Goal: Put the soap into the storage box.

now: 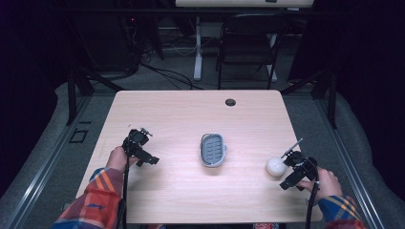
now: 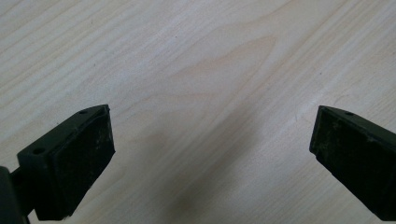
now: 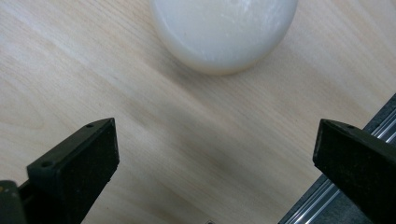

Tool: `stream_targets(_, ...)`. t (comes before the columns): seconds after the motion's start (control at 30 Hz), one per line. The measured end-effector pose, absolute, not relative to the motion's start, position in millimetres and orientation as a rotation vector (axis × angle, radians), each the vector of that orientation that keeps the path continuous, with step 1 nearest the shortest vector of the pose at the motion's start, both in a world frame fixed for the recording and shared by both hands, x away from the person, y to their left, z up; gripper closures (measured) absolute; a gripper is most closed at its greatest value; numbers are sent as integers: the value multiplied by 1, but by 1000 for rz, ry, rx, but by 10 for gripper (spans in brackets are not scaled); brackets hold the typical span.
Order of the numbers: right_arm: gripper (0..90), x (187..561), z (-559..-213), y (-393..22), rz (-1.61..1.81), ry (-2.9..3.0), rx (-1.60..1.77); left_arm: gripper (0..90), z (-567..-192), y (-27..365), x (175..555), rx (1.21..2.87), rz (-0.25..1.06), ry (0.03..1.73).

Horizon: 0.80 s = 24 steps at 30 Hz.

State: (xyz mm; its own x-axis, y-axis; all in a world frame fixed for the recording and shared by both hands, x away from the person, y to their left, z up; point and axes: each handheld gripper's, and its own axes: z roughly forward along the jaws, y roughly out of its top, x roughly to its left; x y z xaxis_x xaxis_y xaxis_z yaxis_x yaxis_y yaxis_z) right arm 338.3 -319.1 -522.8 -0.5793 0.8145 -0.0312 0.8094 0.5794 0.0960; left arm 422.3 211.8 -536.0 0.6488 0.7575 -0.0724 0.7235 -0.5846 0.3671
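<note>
White ball — just beyond right hand-held gripper

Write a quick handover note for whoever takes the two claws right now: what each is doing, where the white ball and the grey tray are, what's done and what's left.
Left claw: open, nothing between the jaws, over bare table on the left side.
Right claw: open, aimed at the white ball, which lies just ahead of the jaws, not yet touched.
Grey tray: mid-table, with nothing in it as far as the high view shows.
Done: nothing gripped so far.
Left: probably close on the ball, then likely carry it to the tray.
</note>
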Motion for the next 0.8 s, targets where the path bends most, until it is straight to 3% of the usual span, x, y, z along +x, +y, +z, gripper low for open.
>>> stream_targets(0.6,0,363,-524,-300,119,2737,1340,0,-536,211,423,2517,126,1173)
stream_targets(0.7,0,363,-535,-297,299,2649,1440,0,-536,211,423,2517,122,1173)
stream_targets(0.8,0,370,-527,-297,133,2730,1340,0,-536,211,423,2519,125,1169)
